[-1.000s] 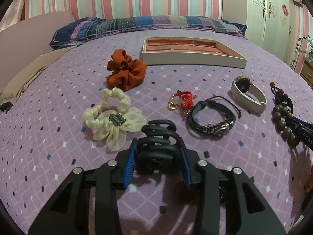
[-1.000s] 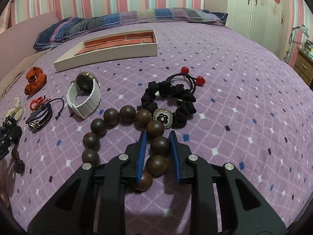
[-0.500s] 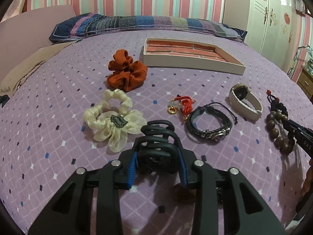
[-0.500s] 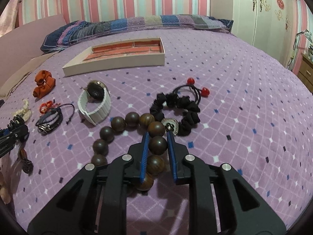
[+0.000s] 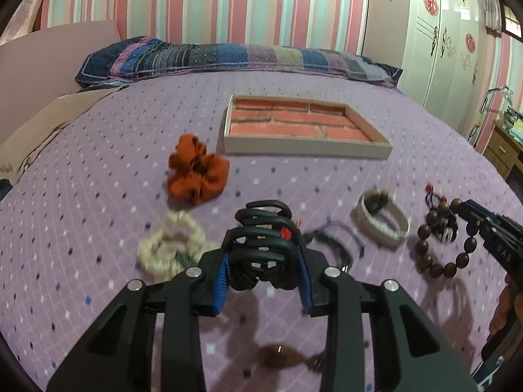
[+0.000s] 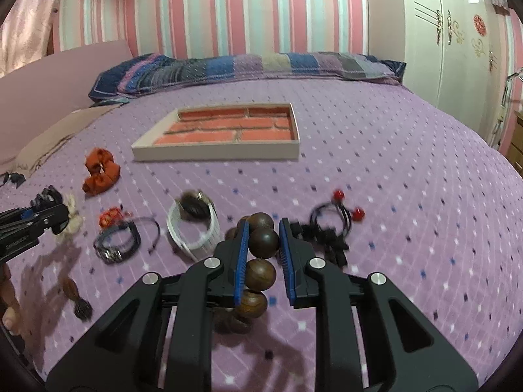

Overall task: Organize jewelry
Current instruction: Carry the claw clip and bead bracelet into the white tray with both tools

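Bedspread in purple with a small diamond print covers the whole bed, and a striped pillow lies along its far edge. Near the middle sits a shallow tray with pale walls and a brick-patterned floor, nothing in it.

Both claws hang above the cover, each with a load. The left gripper is clamped on a black claw hair clip, its blue pads pressing the clip's sides and the clip clear of the bed. The right gripper is narrowly closed on a wooden bead bracelet: one dark bead is pinched between the pads and the rest of the string dangles in a loop below.

On the cover, an orange scrunchie lies nearest the tray. A cream scrunchie lies just left of the held clip. A white watch, a black scrunchie and a dark braided bracelet lie in a row. A red charm sits beside the braided bracelet.
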Demonstrator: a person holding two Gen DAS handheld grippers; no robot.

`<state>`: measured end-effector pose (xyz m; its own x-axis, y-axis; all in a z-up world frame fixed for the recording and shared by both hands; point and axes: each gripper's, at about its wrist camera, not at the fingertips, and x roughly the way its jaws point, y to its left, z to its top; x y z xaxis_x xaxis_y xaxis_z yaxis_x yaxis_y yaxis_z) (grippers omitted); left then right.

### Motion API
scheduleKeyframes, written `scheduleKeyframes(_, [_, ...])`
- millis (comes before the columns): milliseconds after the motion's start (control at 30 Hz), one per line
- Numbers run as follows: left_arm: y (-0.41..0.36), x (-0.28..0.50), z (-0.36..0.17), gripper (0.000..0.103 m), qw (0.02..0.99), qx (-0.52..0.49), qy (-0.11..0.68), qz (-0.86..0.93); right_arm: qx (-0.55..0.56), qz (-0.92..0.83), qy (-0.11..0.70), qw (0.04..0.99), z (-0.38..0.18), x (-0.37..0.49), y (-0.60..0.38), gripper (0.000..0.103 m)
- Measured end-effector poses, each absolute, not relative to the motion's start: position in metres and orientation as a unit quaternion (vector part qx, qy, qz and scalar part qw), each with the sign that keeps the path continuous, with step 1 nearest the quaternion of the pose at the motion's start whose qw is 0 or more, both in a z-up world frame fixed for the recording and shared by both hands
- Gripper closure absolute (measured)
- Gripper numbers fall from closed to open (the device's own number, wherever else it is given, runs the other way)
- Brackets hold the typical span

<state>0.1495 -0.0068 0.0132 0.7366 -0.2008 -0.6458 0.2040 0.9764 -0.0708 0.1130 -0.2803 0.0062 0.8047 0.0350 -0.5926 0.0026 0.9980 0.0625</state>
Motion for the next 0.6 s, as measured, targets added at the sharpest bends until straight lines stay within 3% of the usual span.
scheduleKeyframes(300, [-0.013, 0.215, 0.05, 0.068, 0.935, -0.004, 0.337, -0.108, 0.033, 0.019, 0.28, 0.959, 0.052, 0.17, -0.28, 0.083])
scheduleKeyframes(600, [-0.037, 0.317, 0.058, 0.068, 0.931, 0.006, 0.348, -0.11, 0.011, 0.016, 0.268, 0.963, 0.072, 0.281, -0.274, 0.083])
